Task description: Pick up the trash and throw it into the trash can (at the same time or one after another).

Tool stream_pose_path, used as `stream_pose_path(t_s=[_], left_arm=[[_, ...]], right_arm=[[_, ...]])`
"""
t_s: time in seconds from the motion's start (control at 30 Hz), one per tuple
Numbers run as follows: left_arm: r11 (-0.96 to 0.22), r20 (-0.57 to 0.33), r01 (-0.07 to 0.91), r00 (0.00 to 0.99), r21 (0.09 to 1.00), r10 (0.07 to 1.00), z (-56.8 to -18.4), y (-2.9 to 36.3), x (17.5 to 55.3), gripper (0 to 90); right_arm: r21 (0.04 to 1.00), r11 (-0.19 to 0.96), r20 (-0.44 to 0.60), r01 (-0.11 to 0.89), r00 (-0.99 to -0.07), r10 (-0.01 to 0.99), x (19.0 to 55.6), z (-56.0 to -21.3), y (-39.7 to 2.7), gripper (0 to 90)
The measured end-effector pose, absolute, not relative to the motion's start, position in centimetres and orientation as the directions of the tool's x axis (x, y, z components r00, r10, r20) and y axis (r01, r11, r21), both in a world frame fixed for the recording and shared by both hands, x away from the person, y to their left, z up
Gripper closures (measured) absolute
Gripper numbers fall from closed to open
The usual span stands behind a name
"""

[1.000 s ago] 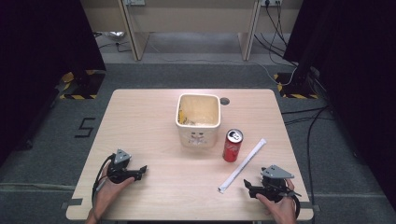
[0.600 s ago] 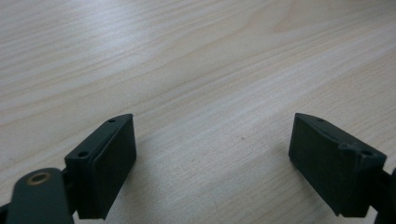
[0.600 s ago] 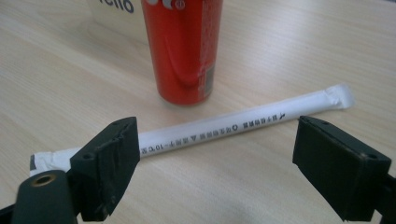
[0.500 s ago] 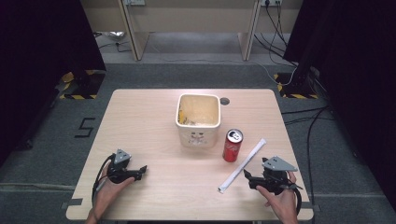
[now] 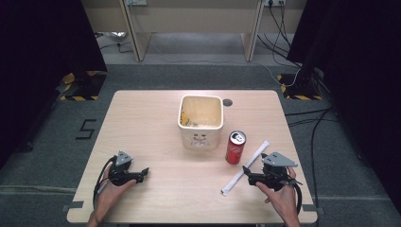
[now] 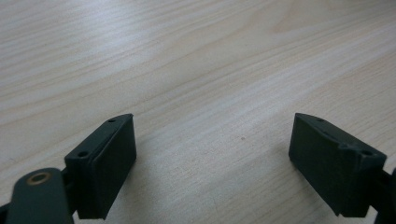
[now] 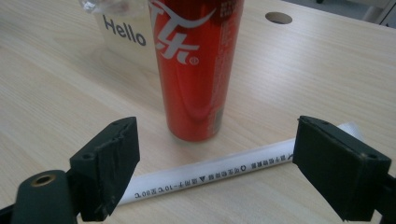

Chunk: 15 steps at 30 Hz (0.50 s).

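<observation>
Near the table's [image 5: 142, 113] right front corner, right gripper [image 5: 247, 171] spread wide around the white wrapped straw [image 5: 246, 161], red can [image 5: 235, 147] upright just beyond, its gripper view revealing "Hello" on the tub [image 7: 123, 28], left gripper [image 5: 142, 172] spread over bare wood.

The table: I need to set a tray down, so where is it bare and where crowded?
The table is bare on its whole left half, from the bin leftward, down to the left gripper. The front middle between the grippers is free too. It is crowded on the right: can, wrapped straw and right gripper sit close together.
</observation>
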<state>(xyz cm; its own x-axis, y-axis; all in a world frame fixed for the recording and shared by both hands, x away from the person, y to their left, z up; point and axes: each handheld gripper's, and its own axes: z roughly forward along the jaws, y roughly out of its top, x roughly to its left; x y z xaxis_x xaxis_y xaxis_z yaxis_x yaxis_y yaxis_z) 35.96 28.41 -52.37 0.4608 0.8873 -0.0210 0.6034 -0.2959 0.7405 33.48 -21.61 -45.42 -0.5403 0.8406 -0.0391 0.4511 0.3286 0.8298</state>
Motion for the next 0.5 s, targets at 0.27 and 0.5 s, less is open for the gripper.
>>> stream_pose_path(t_s=[0.27, 0.5], left_arm=[[-0.296, -0.021, 0.603, 0.461, 0.740, 0.887, -52.4, 28.4, 36.0, 14.1], [-0.296, -0.021, 0.603, 0.461, 0.741, 0.887, -52.4, 28.4, 36.0, 14.1]], right_arm=[[0.839, 0.330, -0.043, 0.433, -0.552, 0.833, 34.3, -44.7, -20.9, 14.9], [0.843, 0.317, -0.023, 0.435, -0.560, 0.828, 35.1, -44.5, -20.4, 14.9]])
